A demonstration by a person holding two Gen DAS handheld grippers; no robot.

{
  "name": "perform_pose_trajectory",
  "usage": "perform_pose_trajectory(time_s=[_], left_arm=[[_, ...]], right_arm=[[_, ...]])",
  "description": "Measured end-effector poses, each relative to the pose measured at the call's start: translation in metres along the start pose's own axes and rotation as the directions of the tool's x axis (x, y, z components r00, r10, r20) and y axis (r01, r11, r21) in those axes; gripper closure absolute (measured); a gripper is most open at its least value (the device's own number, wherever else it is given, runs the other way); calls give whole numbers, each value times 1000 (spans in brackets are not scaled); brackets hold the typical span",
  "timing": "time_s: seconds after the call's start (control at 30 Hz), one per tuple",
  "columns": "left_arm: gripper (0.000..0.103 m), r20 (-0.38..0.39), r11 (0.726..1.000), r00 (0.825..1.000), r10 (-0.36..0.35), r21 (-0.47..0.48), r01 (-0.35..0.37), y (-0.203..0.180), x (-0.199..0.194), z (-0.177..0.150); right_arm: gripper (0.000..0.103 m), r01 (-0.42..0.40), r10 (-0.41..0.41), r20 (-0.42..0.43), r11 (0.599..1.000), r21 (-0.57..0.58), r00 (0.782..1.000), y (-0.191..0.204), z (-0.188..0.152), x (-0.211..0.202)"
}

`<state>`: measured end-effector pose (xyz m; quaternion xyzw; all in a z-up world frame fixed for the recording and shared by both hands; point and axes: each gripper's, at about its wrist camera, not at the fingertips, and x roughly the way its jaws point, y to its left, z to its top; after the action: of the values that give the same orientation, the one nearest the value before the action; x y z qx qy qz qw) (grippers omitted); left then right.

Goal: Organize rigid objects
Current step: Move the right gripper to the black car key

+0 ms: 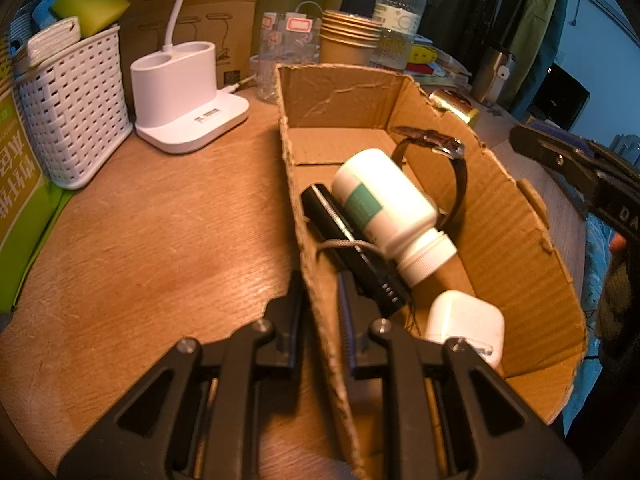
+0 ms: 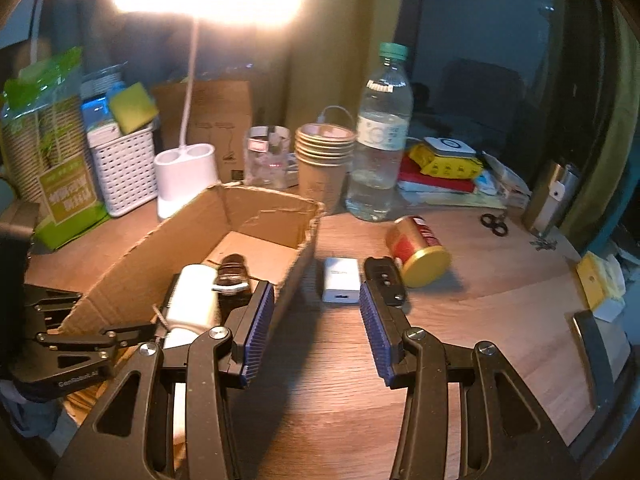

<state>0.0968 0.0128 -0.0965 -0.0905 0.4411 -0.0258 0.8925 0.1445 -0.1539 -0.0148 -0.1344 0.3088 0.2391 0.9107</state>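
My left gripper (image 1: 320, 298) is shut on the left wall of an open cardboard box (image 1: 516, 240), one finger outside and one inside. In the box lie a white bottle (image 1: 384, 204), a black stick-like device (image 1: 352, 244), a dark-strapped watch (image 1: 448, 152) and a white charger block (image 1: 468, 320). My right gripper (image 2: 316, 300) hangs open over the wooden table (image 2: 320, 380), right of the box (image 2: 240, 220), with nothing between its fingers. Just beyond its tips lie a small white adapter (image 2: 341, 285) and a black key fob (image 2: 386, 278), with a red and gold can (image 2: 420, 250) on its side behind them.
Behind the box stand a white lamp base (image 1: 180, 92), a white basket (image 1: 76, 120), stacked paper cups (image 2: 324, 160), a glass (image 2: 267, 156) and a water bottle (image 2: 380, 136). Books (image 2: 444, 172) and scissors (image 2: 495, 224) lie at the back right. A yellow and white item (image 2: 600, 288) sits at the right edge.
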Motion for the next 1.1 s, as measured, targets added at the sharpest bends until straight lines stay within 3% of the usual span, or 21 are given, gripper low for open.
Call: perform_pose_trajectory(time_s=[1.1], left_arm=[[85, 0, 1000, 1000, -1, 0, 1, 0, 0, 0]], right_arm=[[56, 29, -18, -101, 993, 111, 995, -59, -17, 63]])
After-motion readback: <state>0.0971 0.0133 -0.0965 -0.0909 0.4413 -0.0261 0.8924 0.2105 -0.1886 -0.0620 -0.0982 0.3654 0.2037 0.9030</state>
